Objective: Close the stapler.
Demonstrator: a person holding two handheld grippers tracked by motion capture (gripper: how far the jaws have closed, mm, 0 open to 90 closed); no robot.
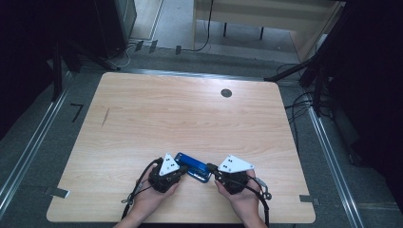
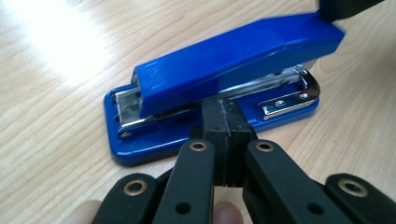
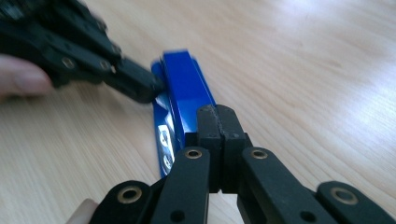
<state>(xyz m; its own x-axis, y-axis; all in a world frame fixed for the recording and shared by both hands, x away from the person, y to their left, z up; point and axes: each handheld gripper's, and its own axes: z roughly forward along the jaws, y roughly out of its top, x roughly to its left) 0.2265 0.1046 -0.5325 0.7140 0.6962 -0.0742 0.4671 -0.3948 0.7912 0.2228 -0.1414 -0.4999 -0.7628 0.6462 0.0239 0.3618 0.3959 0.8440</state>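
**Ana:** Black jaws first. In the left gripper view the left claw (image 2: 224,122) has its two pads pressed flat together with nothing between them, and the clenched tip is pushed against the long side of the blue stapler (image 2: 219,79), right at the gap between arm and base.

**Ben:** So it isn't grasping the stapler?

**Ana:** No. It's shut on itself and used as a blunt finger. My guess is that it braces the stapler sideways so it can't skid across the counter (image 2: 56,154).

**Ben:** And the other one?

**Ana:** Same story. The right claw (image 3: 217,116) is clenched, pads together, and its tip rests on top of the stapler's arm at the near end in the right gripper view. Farther off in that view the left claw touches the stapler's flank.

**Ben:** Where does the stapler sit?

**Ana:** Flat on its base on the counter (image 1: 190,114), near the person's edge, between the two hands. From the high view it lies slightly slanted, with the left claw (image 1: 184,167) at one end and the right claw (image 1: 209,167) at the other.

**Ben:** Why pinch it from both sides?

**Ana:** Likely one steadies while the other presses down or pries at the arm; which, I can't tell.
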